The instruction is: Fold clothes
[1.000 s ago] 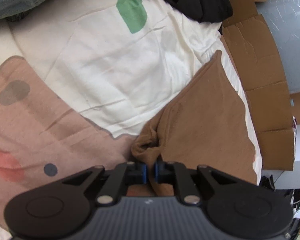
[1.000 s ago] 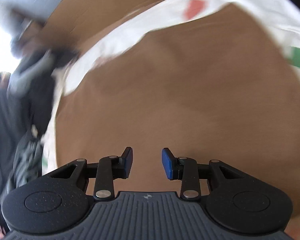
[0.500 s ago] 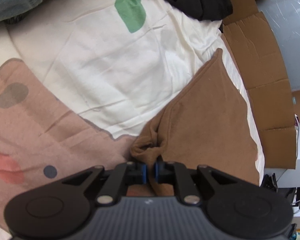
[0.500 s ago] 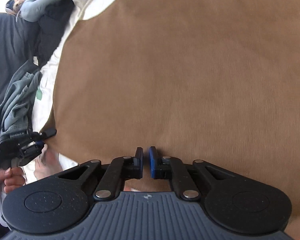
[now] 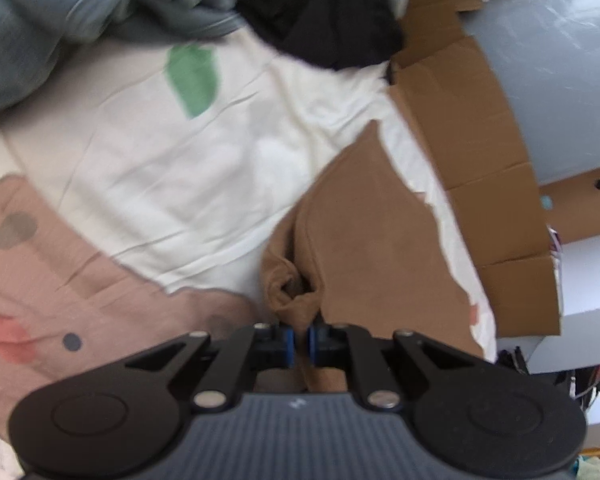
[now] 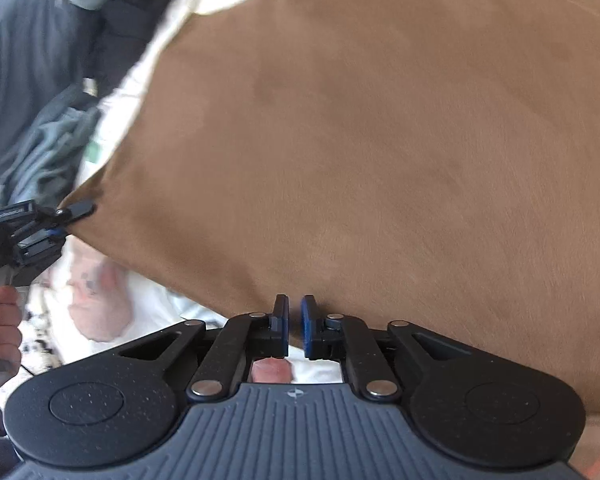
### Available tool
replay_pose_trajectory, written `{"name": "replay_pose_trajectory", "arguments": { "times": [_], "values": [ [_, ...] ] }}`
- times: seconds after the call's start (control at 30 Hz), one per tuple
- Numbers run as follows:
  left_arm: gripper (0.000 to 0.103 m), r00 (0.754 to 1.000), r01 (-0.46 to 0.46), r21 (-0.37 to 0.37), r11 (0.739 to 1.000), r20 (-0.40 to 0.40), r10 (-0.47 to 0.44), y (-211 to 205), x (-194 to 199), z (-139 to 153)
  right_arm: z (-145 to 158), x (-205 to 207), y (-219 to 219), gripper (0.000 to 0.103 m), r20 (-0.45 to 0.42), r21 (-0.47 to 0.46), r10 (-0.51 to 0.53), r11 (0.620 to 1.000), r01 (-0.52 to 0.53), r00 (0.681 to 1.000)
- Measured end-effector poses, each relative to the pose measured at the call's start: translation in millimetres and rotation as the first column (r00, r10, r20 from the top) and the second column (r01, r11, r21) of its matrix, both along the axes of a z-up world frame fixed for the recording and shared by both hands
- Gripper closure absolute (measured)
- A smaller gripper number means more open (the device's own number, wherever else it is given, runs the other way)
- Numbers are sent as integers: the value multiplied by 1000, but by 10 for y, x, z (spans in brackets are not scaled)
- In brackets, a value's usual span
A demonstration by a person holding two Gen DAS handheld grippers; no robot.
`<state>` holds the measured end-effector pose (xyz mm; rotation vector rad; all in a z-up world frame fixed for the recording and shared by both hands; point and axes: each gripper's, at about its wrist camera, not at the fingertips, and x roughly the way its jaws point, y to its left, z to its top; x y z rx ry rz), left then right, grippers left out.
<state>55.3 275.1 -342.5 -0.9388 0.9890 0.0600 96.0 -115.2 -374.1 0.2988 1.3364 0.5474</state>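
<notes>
A brown garment [image 5: 364, 248] lies on a cream bedsheet [image 5: 188, 168] with coloured patches. My left gripper [image 5: 300, 342] is shut on a bunched corner of the brown garment. In the right wrist view the brown garment [image 6: 380, 140] fills most of the frame, lifted and stretched. My right gripper [image 6: 294, 326] is shut on its near edge. The left gripper [image 6: 56, 224] also shows at the far left of that view, holding the garment's other corner.
A pile of grey-blue and black clothes [image 5: 324, 12] lies at the far end of the bed. Flattened cardboard [image 5: 484, 184] runs along the bed's right side. A dark grey garment [image 6: 40, 80] lies at the left in the right wrist view.
My right gripper went from open to shut on the garment's edge. Both grippers have lifted the brown garment, which now hangs stretched between them. The left view has tilted upward.
</notes>
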Motion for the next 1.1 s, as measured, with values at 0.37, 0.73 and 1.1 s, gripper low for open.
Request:
{"name": "replay_pose_trajectory", "arguments": {
  "times": [0.37, 0.73, 1.1],
  "values": [
    [95, 995, 56, 24, 998, 76, -57, -163, 71, 272, 176, 504, -61, 94, 75, -42, -34, 998, 38, 997],
    [95, 1000, -18, -9, 1000, 2, 18, -75, -64, -143, 37, 945, -52, 95, 109, -102, -32, 994, 43, 994],
    [95, 997, -41, -40, 998, -67, 38, 65, -169, -615, -206, 1585, 32, 92, 168, -84, -57, 994, 72, 984]
  ]
}}
